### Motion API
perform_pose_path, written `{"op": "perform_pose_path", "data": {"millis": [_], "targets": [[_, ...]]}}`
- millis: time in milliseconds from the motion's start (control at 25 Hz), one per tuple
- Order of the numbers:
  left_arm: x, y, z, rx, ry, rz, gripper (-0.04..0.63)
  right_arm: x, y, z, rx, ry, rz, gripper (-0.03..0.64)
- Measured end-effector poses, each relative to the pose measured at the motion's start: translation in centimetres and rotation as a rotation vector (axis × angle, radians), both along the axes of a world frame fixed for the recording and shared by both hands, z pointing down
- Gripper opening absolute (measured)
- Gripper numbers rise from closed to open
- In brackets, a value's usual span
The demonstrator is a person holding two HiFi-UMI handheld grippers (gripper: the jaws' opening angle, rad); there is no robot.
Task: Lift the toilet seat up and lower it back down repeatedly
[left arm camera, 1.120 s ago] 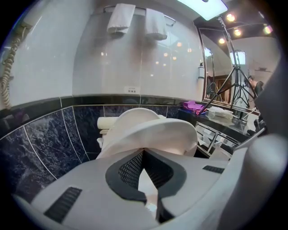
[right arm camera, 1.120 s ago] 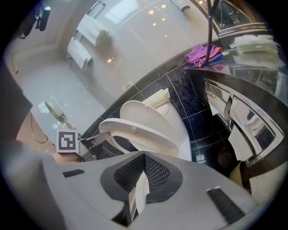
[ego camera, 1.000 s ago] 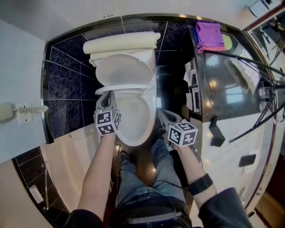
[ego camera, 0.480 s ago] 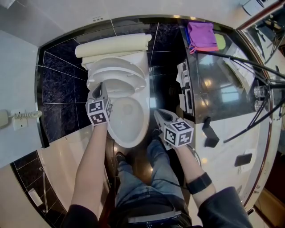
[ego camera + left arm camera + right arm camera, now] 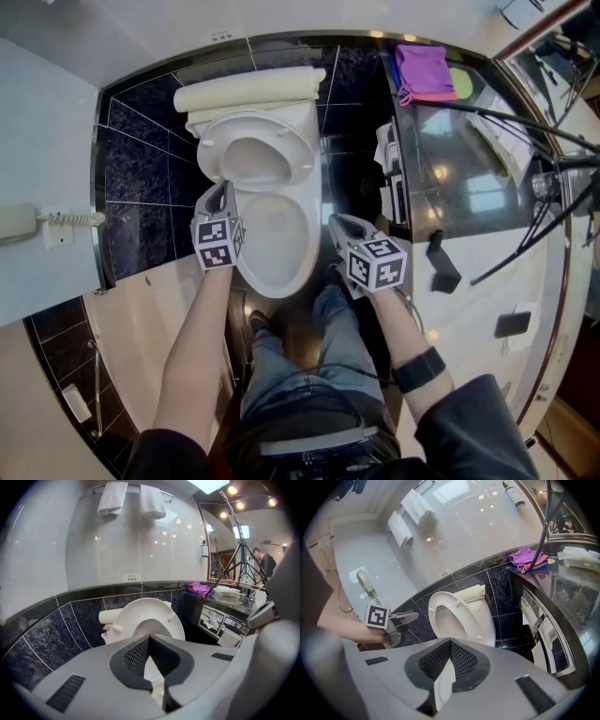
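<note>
While the toilet seat (image 5: 255,157) stands raised at the back of the bowl (image 5: 278,251), your left gripper (image 5: 222,190) left of the bowl and right gripper (image 5: 337,223) right of it are both closed and empty, so an uncontrolled nudge forward could slam it down.

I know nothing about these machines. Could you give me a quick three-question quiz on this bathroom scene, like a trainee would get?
1. True or false: the toilet seat is lowered.
2. The cloth on the counter is: A orange, B purple, C black.
3. What do the left claw and the right claw hold?
Key: 1 false, the seat stands raised. 2 B. 3 nothing; both are shut and empty, apart from the seat.
</note>
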State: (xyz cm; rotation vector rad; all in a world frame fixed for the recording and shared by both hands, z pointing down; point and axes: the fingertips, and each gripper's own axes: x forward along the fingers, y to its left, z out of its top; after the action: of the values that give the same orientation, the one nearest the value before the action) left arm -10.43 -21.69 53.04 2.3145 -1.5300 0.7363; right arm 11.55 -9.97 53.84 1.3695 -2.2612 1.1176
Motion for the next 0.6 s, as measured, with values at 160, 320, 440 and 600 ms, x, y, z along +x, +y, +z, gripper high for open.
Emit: {"op": "perform_pose_path", "data": {"millis": [160, 320, 440, 600], "targets": [[-0.6, 4.0, -2.8, 0.011, -0.001, 0.040, 0.000, -0.9, 1.1, -2.3, 0.031, 0.040, -0.015, 0.014], [-2.0, 7.7, -6.3, 0.032, 0.021, 0.064, 0.000, -2.0, 2.3, -4.9, 0.083, 0.135, -0.058, 0.014], [-3.5, 10.4, -8.8, 0.045, 0.041, 0.067, 0.000, -2.8, 3.3, -6.9, 0.123, 0.189, -0.064, 0.014], [-5.6, 13.9, -11.5, 0.063, 0.077, 0.053, 0.000, -4.0, 5.2, -9.8, 0.158, 0.215, -0.050, 0.013]]}}
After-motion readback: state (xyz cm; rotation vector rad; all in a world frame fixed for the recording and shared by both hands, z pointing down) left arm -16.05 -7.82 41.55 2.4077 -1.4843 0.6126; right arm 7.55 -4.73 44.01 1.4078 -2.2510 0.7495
